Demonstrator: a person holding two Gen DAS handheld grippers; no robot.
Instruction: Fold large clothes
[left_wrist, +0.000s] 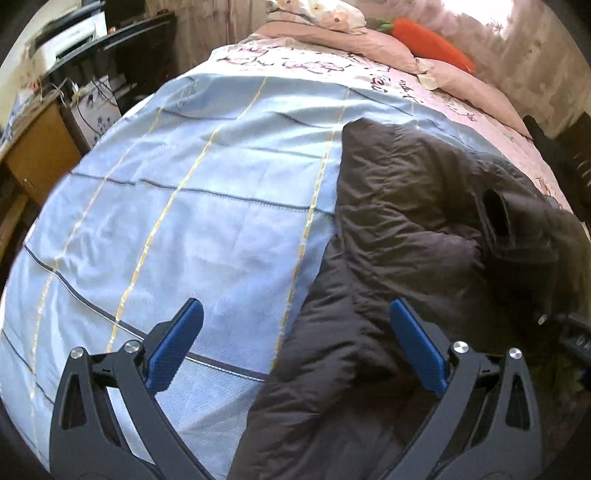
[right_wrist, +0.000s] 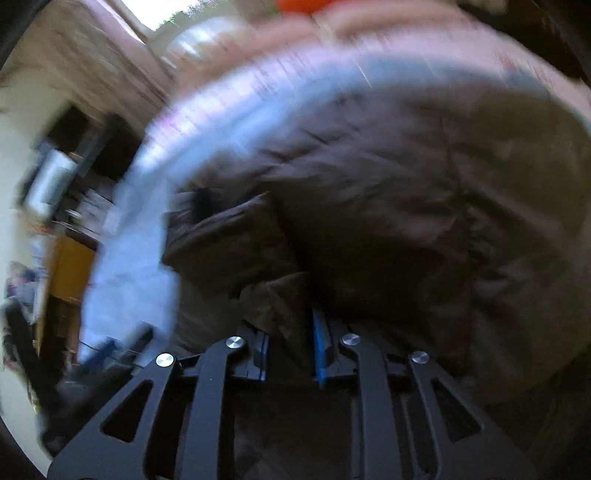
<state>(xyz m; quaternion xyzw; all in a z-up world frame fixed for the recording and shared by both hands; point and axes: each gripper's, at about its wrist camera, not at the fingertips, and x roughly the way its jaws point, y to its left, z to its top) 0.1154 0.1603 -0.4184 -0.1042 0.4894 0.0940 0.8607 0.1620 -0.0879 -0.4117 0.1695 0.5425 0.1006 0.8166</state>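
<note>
Left wrist view: my left gripper (left_wrist: 295, 343) hangs with its jaws spread wide and nothing between them, over the line where jacket meets sheet.
Left pads: two blue pads (left_wrist: 175, 345), one at lower left of the frame over the sheet, one at lower right over the jacket.
Jacket: one dark brown padded jacket (left_wrist: 406, 229), rumpled, filling the right half of the frame; its left edge runs from upper centre down to the bottom centre.
Sheet: one light blue sheet (left_wrist: 192, 206) with yellow and grey stripes; the whole left half of the frame is bare sheet, open for moving.
Pillows: two pink pillows (left_wrist: 380, 44) at the top, one orange carrot-shaped cushion (left_wrist: 432, 40) behind them.
Left border: one wooden desk (left_wrist: 37, 155) just beside the sheet's edge at upper left.
Right wrist view: blurred; my right gripper (right_wrist: 291, 347) is clamped on a fold of the jacket (right_wrist: 388, 206), the cloth bunched between the blue pads.
Right view surroundings: blue sheet (right_wrist: 129, 273) curves along the left of the frame; too smeared to count more.
</note>
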